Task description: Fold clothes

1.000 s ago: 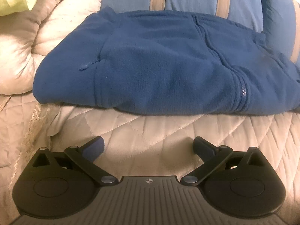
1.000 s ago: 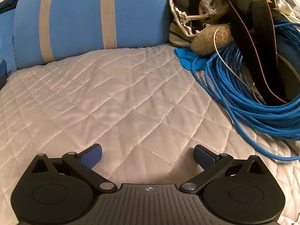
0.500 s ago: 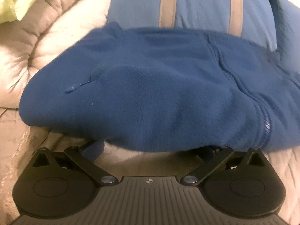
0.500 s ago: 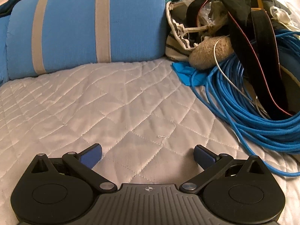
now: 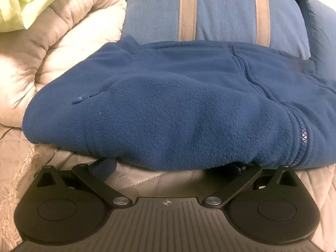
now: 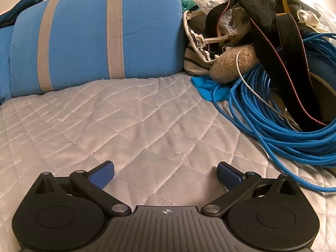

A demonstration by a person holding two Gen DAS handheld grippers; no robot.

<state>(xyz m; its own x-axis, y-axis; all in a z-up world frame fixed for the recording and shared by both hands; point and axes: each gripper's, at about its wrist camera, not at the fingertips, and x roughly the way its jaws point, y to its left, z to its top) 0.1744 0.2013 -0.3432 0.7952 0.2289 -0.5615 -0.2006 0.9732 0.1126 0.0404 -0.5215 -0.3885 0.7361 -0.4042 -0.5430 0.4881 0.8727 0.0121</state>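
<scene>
A folded blue fleece jacket [image 5: 178, 105] with a zipper [image 5: 303, 138] lies on the quilted bedspread [image 5: 163, 178], filling the middle of the left wrist view. My left gripper [image 5: 172, 166] is open and pushed up against the jacket's near edge. Its fingertips [image 5: 105, 166] sit low on the quilt and are partly hidden under the fleece. Nothing is pinched between them. In the right wrist view, my right gripper [image 6: 166, 172] is open just above bare quilt [image 6: 136, 126], holding nothing. The jacket does not appear there.
A blue pillow with grey stripes [image 5: 220, 10] stands behind the jacket and also shows as the pillow [image 6: 94, 37]. A puffy cream duvet [image 5: 52, 48] lies to the left. At the right are a coil of blue cable [image 6: 283, 130], black straps [image 6: 283, 42] and a striped bag [image 6: 197, 48].
My left gripper has moved forward to the jacket, so the fleece edge now overhangs its fingertips. The right gripper has shifted slightly over the quilt, still open.
</scene>
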